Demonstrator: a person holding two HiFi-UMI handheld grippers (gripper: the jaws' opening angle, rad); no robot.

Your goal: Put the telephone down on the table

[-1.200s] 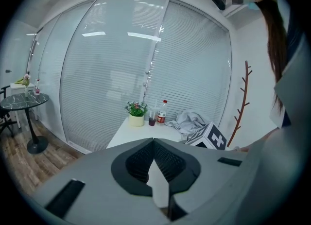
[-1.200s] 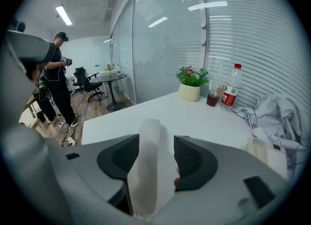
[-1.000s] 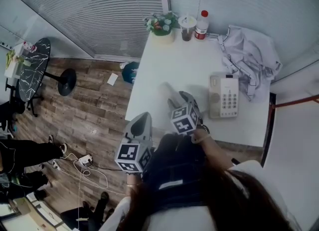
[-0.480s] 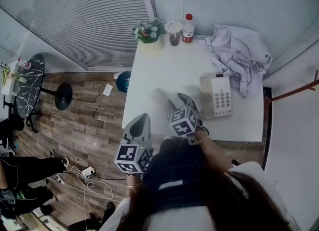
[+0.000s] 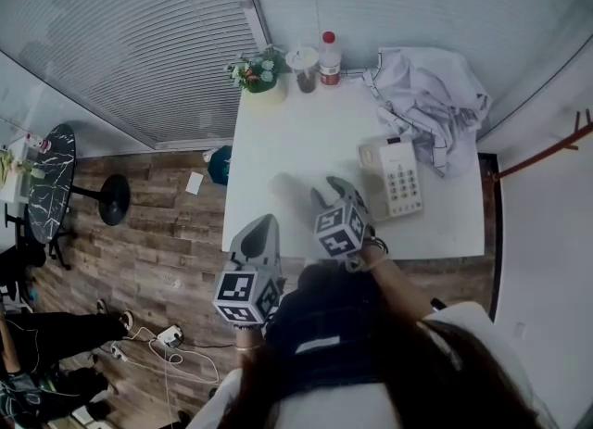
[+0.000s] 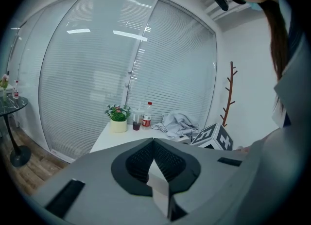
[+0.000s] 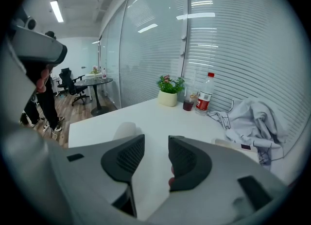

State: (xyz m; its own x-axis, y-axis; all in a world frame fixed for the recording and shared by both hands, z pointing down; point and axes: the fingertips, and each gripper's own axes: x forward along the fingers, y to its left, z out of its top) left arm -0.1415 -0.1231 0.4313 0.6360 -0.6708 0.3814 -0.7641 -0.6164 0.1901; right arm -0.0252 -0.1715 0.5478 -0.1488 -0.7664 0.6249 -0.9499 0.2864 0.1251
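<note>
On our table (image 5: pixel 296 131), the crumpled shirt (image 5: pixel 428 94) at upper right may snag the telephone (image 5: pixel 397 177) lying just below it, right of centre. Our right gripper (image 7: pixel 156 146), empty, may be closing too early to grab; our left gripper (image 6: pixel 153 144) is pinched shut.

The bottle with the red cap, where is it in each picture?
Head view: bottle at the table's far edge, top middle.
Left gripper view: bottle near the centre.
Right gripper view: bottle right of centre.
Shared landmark: the potted plant left of it in every view.
</note>
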